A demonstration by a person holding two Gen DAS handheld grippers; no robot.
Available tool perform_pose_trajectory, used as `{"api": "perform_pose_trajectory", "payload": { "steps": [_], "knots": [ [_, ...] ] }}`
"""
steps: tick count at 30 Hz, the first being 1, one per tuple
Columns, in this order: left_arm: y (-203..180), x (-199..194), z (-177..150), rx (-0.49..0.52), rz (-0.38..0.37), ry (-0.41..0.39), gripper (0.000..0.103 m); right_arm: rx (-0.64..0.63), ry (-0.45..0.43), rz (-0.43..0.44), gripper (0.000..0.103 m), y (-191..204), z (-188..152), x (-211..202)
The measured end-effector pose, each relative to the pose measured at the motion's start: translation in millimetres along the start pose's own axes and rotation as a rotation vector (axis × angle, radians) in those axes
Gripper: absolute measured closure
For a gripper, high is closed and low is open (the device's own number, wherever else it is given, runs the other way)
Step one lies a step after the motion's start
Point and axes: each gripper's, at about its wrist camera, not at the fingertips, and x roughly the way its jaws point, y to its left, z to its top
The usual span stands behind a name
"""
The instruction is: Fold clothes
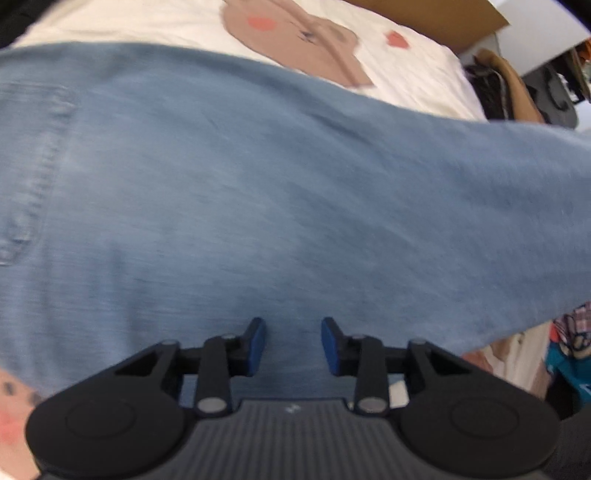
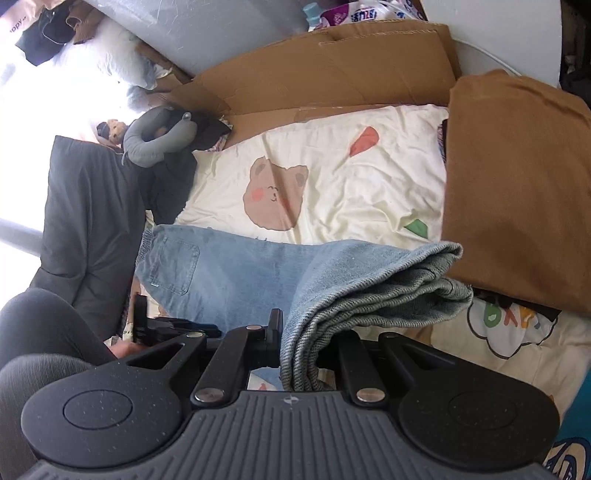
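Light blue jeans [image 1: 280,192] lie across a cream bedsheet with bear prints [image 1: 177,22] and fill most of the left wrist view. My left gripper [image 1: 293,345] hovers just over the denim, jaws apart and empty. In the right wrist view my right gripper [image 2: 301,343] is shut on the bunched leg hems of the jeans [image 2: 373,288], lifted and folded back over the rest of the jeans [image 2: 229,273], whose back pocket shows at the left. The left gripper also shows in the right wrist view [image 2: 173,326], low at the left by the jeans.
A folded brown garment [image 2: 517,184] lies right of the jeans. Flattened cardboard [image 2: 332,66] stands behind the sheet [image 2: 332,173]. A dark grey garment [image 2: 92,221] and a grey neck pillow [image 2: 159,136] lie at the left. The person's knee [image 2: 40,332] is at lower left.
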Motion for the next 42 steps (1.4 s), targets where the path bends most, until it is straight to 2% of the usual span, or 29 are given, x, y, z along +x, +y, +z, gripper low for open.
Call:
{"api": "perform_pose_trajectory", "payload": {
  "steps": [3, 8, 17, 25, 33, 36, 40, 42],
  "knots": [
    [-6, 14, -1, 0.006, -0.028, -0.004, 0.08, -0.01, 0.001, -0.017, 0.095, 17, 2, -1],
    [-8, 20, 10, 0.012, -0.029, -0.024, 0.089, -0.027, 0.001, -0.036, 0.095, 35, 4, -1],
    [-14, 30, 41, 0.06, -0.018, -0.071, 0.092, -0.057, 0.004, -0.045, 0.095, 49, 6, -4],
    [-24, 47, 96, 0.11, 0.006, -0.088, 0.095, -0.066, 0.019, -0.055, 0.095, 49, 4, -7],
    [-30, 64, 146, 0.088, 0.016, -0.12, 0.097, -0.061, 0.035, -0.058, 0.095, 45, 5, -1],
    [-33, 64, 160, 0.079, 0.038, -0.154, 0.098, -0.071, 0.037, -0.052, 0.095, 46, 6, -2],
    [-28, 63, 169, 0.02, 0.034, -0.187, 0.102, -0.08, 0.039, -0.051, 0.095, 48, 10, -2],
    [-31, 63, 163, 0.033, 0.037, -0.187, 0.102, -0.083, 0.039, -0.052, 0.095, 48, 12, -2]
  ]
}}
